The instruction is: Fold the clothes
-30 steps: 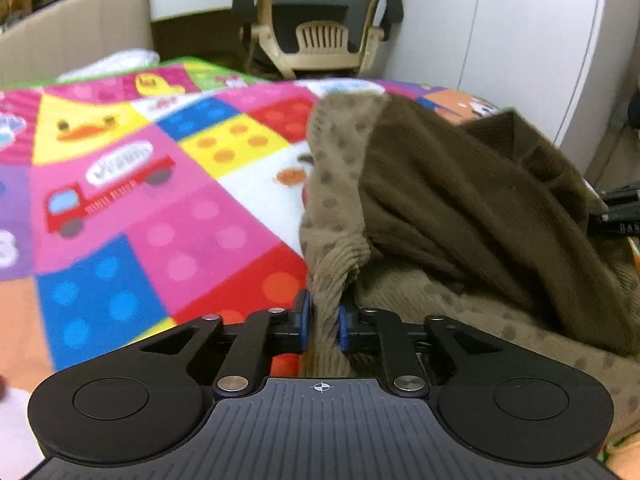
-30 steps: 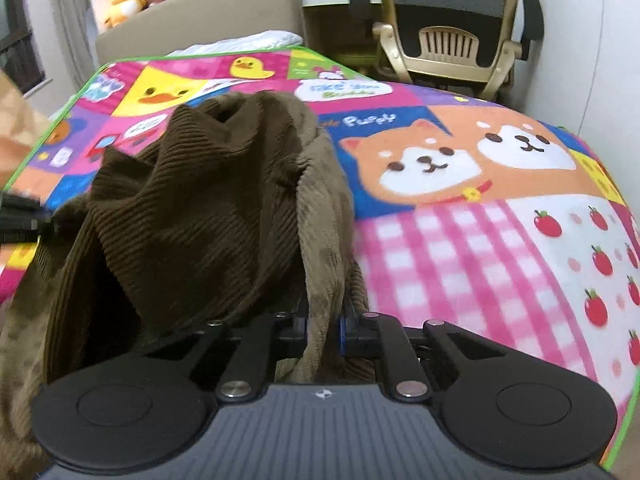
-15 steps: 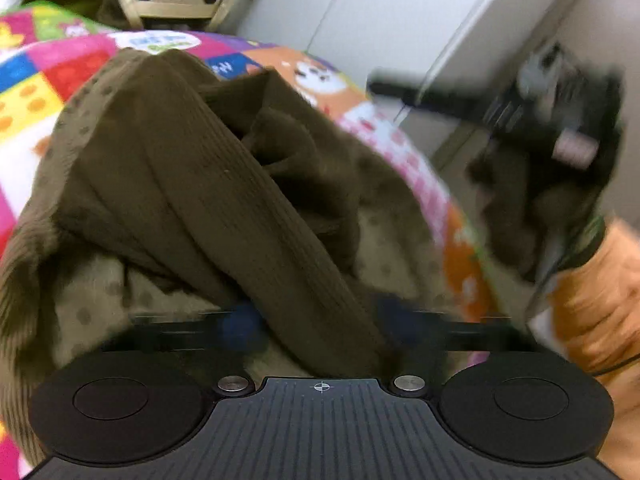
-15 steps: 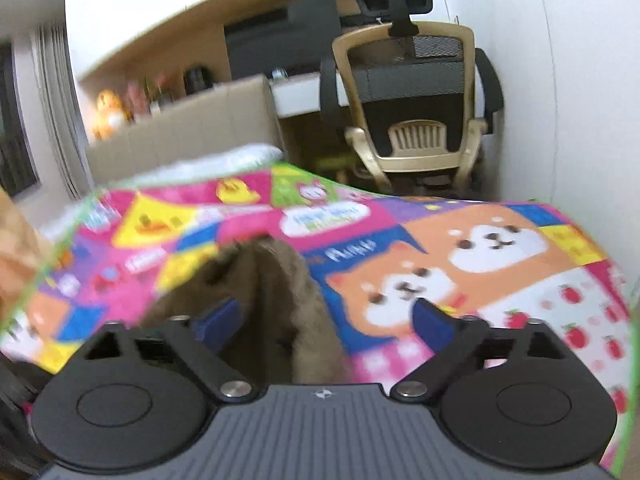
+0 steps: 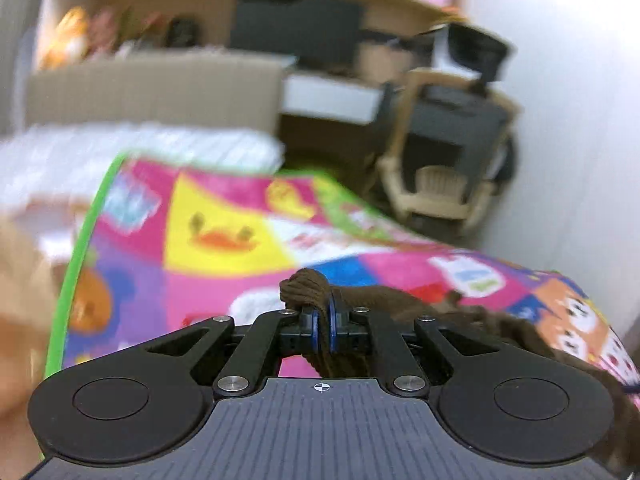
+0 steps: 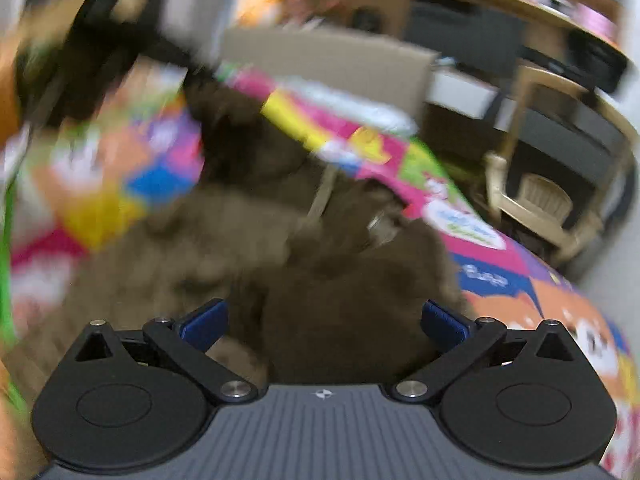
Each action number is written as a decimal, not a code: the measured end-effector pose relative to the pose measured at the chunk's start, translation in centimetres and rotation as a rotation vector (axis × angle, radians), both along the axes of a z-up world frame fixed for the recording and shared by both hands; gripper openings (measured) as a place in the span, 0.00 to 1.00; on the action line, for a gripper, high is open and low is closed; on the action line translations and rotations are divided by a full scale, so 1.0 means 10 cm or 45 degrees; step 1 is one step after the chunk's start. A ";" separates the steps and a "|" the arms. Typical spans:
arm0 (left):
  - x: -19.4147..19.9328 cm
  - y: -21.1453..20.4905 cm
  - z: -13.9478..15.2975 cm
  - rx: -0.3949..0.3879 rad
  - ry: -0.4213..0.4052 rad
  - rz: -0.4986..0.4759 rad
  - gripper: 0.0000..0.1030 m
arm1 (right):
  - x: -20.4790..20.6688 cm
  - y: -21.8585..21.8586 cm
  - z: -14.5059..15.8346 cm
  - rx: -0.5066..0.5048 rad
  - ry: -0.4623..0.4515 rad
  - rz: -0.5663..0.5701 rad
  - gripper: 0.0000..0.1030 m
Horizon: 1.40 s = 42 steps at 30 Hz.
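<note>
Left gripper [image 5: 323,322] has its jaws pressed together on a bunched fold of the dark brown corduroy garment [image 5: 472,318], which trails off to the right across the bright patchwork cartoon-print blanket [image 5: 224,248]. Right gripper [image 6: 324,322] has its jaws spread wide with nothing between the blue pads [image 6: 204,322], poised just above the same garment [image 6: 344,280], which lies heaped on the blanket [image 6: 492,268]; this view is heavily blurred. Beige plastic chair [image 5: 440,188] stands beyond the far edge of the blanket.
</note>
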State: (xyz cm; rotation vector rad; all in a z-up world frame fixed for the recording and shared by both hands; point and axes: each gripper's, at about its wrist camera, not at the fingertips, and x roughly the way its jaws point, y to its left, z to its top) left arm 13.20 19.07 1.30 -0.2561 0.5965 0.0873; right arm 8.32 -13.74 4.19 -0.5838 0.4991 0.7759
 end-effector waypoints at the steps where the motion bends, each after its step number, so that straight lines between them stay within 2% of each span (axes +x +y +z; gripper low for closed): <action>1: 0.03 0.15 0.01 0.005 -0.013 0.065 0.06 | 0.02 0.09 -0.09 -0.084 -0.046 0.018 0.88; 2: 0.07 0.29 0.03 0.010 -0.026 0.131 0.06 | 0.03 0.19 -0.18 -0.167 -0.091 0.036 0.75; 3: 0.10 0.34 -0.01 -0.003 -0.018 0.142 0.06 | 0.08 0.22 -0.18 -0.199 -0.118 0.052 0.54; 4: 0.14 0.37 -0.05 -0.019 -0.009 0.147 0.06 | 0.14 0.24 -0.16 -0.214 -0.138 0.067 0.41; 7: 0.02 0.52 -0.09 -0.052 -0.035 0.120 0.06 | 0.43 0.16 0.15 -0.131 -0.266 -0.031 0.33; 9: -0.11 0.48 -0.09 -0.065 -0.072 0.098 0.06 | 0.69 -0.01 0.41 -0.007 -0.322 -0.184 0.16; 16: 0.00 0.55 -0.11 -0.054 -0.072 0.132 0.06 | 1.51 -0.77 0.80 0.275 -0.434 -0.669 0.13; 18: 0.01 0.61 -0.14 -0.073 -0.076 0.164 0.06 | 1.65 -0.90 0.74 0.283 -0.493 -0.770 0.11; 21: -0.04 0.63 -0.05 -0.047 -0.148 0.151 0.06 | 1.70 -1.10 0.76 0.397 -0.521 -0.837 0.11; 24: -0.04 0.65 0.03 0.050 -0.211 0.168 0.06 | 1.90 -1.21 0.68 0.360 -0.529 -0.902 0.11; 27: 0.13 0.75 -0.15 0.078 -0.129 0.251 0.06 | 2.14 -1.29 0.49 0.282 -0.503 -0.959 0.11; 29: 0.20 0.72 -0.25 0.097 -0.069 0.244 0.06 | 2.31 -1.30 0.24 0.208 -0.399 -0.974 0.12; 30: 0.24 0.71 -0.30 0.107 -0.039 0.239 0.10 | 2.36 -1.29 0.15 0.196 -0.328 -0.976 0.14; 32: 0.31 0.67 -0.41 0.127 0.021 0.228 0.11 | 2.47 -1.28 -0.03 0.172 -0.187 -0.977 0.24; 33: 0.31 0.65 -0.39 0.128 0.029 0.217 0.13 | 2.53 -1.28 -0.12 0.159 -0.116 -0.977 0.34; 34: 0.29 0.64 -0.37 0.128 0.034 0.206 0.23 | 2.44 -1.28 -0.11 0.157 -0.104 -0.952 0.48; 35: 0.26 0.63 -0.33 0.119 0.028 0.197 0.31 | 2.31 -1.29 -0.06 0.157 -0.111 -0.920 0.58; 36: 0.19 0.59 -0.29 0.133 0.019 0.190 0.50 | 2.18 -1.29 -0.02 0.158 -0.117 -0.888 0.75; 37: 0.12 0.54 -0.24 0.149 0.009 0.183 0.68 | 2.05 -1.30 0.03 0.159 -0.124 -0.855 0.84; 39: -0.01 0.46 -0.14 0.182 -0.011 0.170 0.81 | 1.80 -1.30 0.12 0.160 -0.138 -0.790 0.88; 40: -0.10 0.38 -0.10 0.210 -0.013 0.141 0.86 | 1.67 -1.31 0.17 0.160 -0.144 -0.758 0.95; 41: -0.19 0.31 -0.07 0.239 -0.014 0.110 0.89 | 1.54 -1.31 0.21 0.161 -0.151 -0.726 1.00; 42: -0.29 0.21 -0.04 0.266 -0.014 0.077 0.91 | 1.41 -1.32 0.26 0.161 -0.158 -0.693 1.00</action>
